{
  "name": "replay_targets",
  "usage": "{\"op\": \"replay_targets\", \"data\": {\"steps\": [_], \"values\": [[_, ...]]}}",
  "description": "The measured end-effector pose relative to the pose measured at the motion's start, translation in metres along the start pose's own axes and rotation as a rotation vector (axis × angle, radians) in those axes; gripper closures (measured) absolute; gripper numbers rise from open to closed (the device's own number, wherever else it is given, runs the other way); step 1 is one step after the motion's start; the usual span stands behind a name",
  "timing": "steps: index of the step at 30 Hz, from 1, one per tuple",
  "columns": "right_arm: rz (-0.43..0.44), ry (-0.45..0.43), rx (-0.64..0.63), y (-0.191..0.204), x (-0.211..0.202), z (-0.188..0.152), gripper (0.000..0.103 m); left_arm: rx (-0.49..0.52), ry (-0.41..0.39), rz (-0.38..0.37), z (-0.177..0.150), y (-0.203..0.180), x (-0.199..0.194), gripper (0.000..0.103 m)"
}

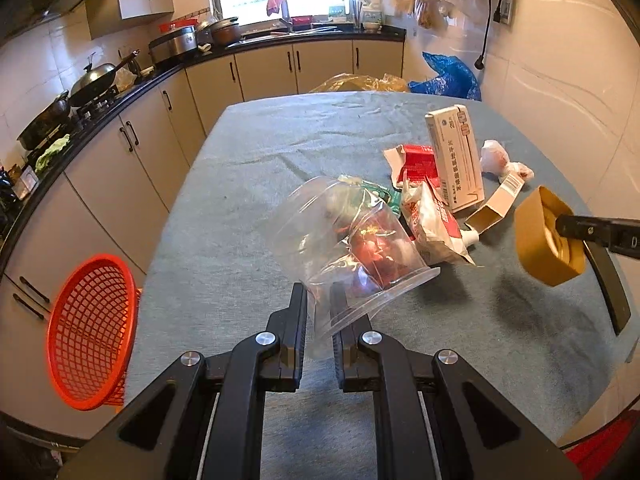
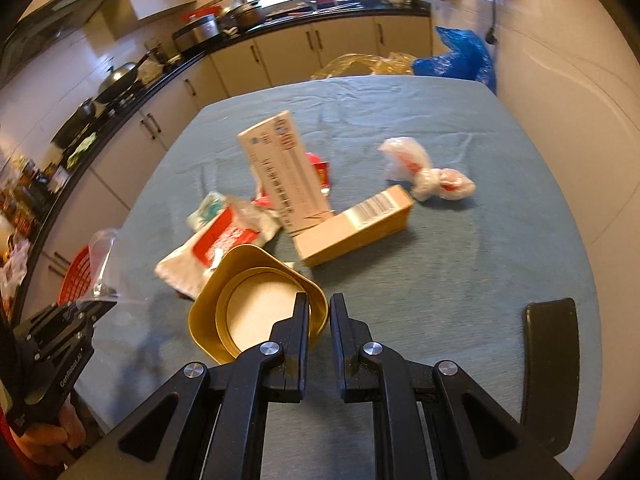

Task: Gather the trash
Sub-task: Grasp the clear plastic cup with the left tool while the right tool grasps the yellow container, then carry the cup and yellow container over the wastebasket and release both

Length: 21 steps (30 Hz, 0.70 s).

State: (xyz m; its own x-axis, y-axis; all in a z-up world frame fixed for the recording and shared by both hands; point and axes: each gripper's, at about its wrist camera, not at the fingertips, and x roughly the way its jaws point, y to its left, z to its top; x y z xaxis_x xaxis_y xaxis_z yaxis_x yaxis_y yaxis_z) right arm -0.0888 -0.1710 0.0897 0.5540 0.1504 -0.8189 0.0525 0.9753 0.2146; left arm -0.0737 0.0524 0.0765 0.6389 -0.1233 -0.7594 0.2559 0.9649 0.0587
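My left gripper [image 1: 319,294] is shut on the rim of a clear plastic cup [image 1: 340,248] and holds it above the table; the cup also shows in the right wrist view [image 2: 100,264]. My right gripper [image 2: 319,304] is shut on the wall of a gold square tray [image 2: 256,308], lifted off the cloth; the tray also shows in the left wrist view [image 1: 546,240]. A red mesh basket [image 1: 92,332] hangs off the table's left edge. Trash lies mid-table: a white medicine box [image 2: 284,172], a gold carton [image 2: 356,224], a red-and-white wrapper [image 2: 216,248], a knotted plastic bag [image 2: 424,172].
The table carries a blue-grey cloth [image 2: 460,300]. A black flat piece [image 2: 552,360] lies at its right front. Kitchen counters with pots [image 1: 96,80] run along the left and back. Blue [image 1: 448,76] and yellow [image 1: 356,82] plastic bags sit beyond the far edge.
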Motion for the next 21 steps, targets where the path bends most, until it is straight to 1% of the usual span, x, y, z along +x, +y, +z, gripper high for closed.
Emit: {"op": "replay_targets", "data": {"steps": [8,21], "values": [[0.038,0.011,-0.066,0.030,0.007,-0.002,0.092,-0.012,-0.016,0.027,-0.007,0.012,-0.015,0.092],[0.107,0.031,-0.173,0.082,0.013,-0.010,0.092,-0.103,-0.014,0.093,-0.032,0.049,-0.037,0.092]]}}
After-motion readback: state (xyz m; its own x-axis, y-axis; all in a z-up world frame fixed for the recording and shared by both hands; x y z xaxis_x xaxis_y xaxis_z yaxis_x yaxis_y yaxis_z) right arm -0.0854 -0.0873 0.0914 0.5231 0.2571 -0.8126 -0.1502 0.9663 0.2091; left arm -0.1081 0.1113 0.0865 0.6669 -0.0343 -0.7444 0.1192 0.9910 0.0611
